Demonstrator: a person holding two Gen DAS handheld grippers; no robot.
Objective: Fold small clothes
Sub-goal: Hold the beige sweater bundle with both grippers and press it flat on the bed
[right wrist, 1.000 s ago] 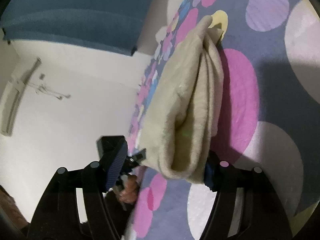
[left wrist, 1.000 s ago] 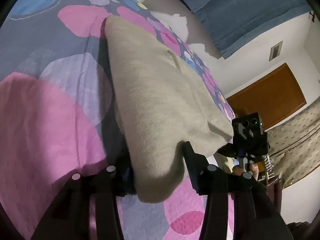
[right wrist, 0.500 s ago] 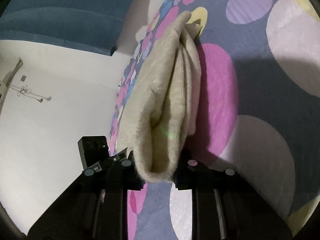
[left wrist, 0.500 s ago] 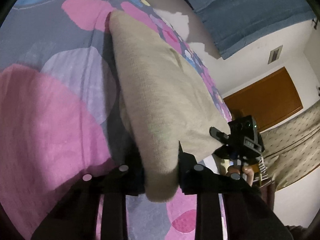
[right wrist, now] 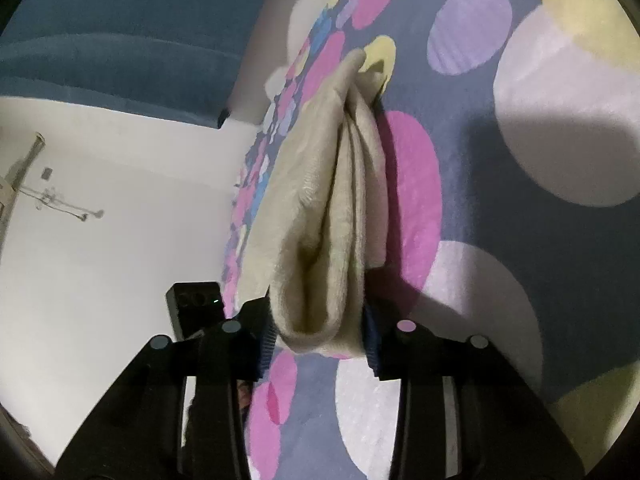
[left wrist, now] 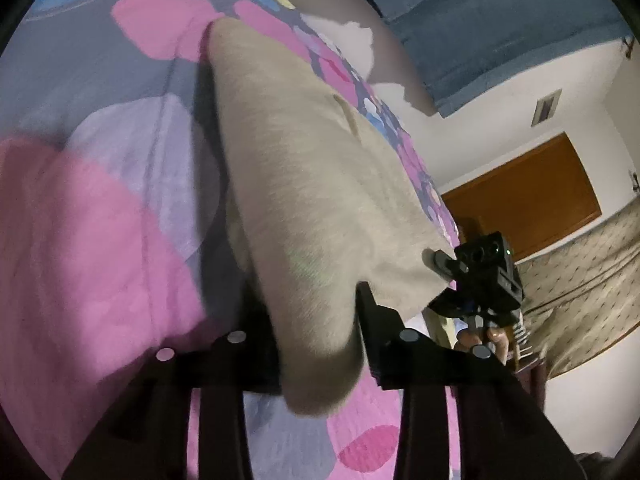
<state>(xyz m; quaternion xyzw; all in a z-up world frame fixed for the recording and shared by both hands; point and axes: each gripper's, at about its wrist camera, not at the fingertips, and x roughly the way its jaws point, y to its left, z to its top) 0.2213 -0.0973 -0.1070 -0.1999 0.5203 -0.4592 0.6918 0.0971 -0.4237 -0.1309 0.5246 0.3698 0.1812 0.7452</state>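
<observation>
The beige cloth [left wrist: 304,184] is a soft, fuzzy piece, folded into several layers, and it stretches forward away from both claws, with its far end lying on the bed cover [left wrist: 100,216]. The near corners are lifted and each one sits inside a claw.

The left claw [left wrist: 316,320] is closed down to a narrow gap, and one near corner of the beige cloth [right wrist: 320,216] fills this gap fully; both black fingers [left wrist: 376,320] press on the fabric, and a rounded lump of cloth hangs out below them. The right claw [right wrist: 320,328] is also narrowed onto the other near corner, where the folded layers show as a thick rounded bundle between the two fingers [right wrist: 260,332] with their blue pads.

In the left wrist view the right claw [left wrist: 444,276] appears ahead and to the right, gripping the cloth edge. Under the cloth is the bed cover [right wrist: 520,208], grey with large pink, lilac, white and yellow circles. Further ahead of the left claw stand a white wall [left wrist: 500,136], a brown wooden door [left wrist: 528,196] and a blue curtain [left wrist: 480,16].
</observation>
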